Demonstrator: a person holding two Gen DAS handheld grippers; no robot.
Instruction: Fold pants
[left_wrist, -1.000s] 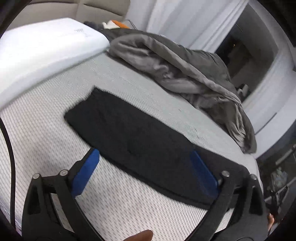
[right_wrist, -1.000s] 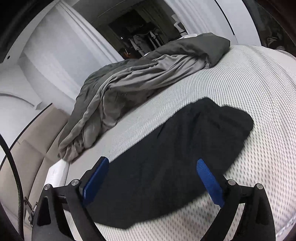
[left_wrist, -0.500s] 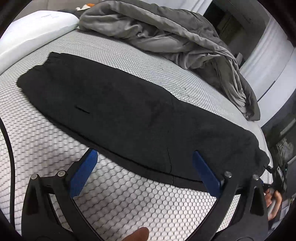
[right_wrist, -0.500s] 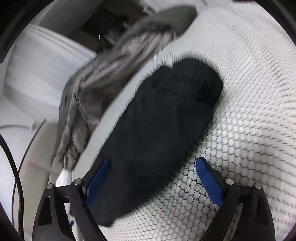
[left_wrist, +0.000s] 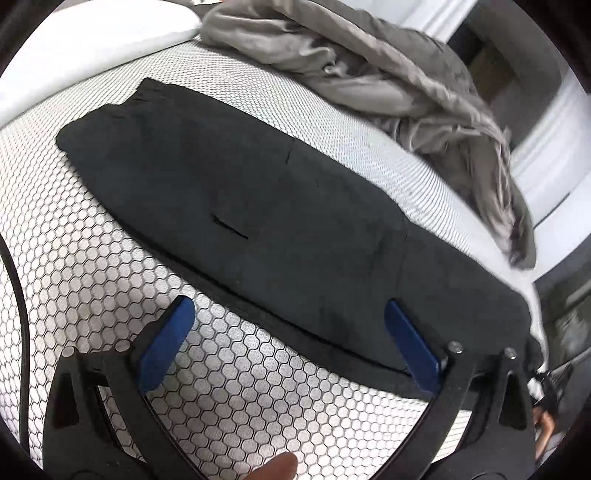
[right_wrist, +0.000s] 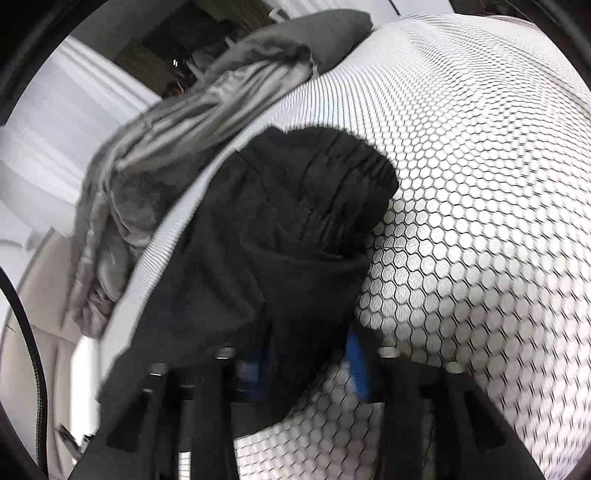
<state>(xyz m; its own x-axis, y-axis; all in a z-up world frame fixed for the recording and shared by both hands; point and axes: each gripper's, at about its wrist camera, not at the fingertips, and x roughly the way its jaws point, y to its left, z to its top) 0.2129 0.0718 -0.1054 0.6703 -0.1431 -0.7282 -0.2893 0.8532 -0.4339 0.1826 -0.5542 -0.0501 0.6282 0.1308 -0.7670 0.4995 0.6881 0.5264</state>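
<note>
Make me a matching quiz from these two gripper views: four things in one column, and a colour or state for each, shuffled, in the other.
Things:
1. pants
2. blanket
3. left gripper
4. right gripper

States:
A. grey, crumpled at the far side
B. closing, with black cloth between its fingers
C. black, laid flat along the mattress
D. wide open, over the near hem

Pairs: 1-C, 2-A, 3-D, 4-B

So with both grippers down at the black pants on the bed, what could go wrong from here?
The right gripper is closing on a bunched end of the pants, so it may catch only some layers and the fold could come out uneven. The left gripper stands open across the pants' near edge and may pinch the honeycomb bed cover too.
</note>
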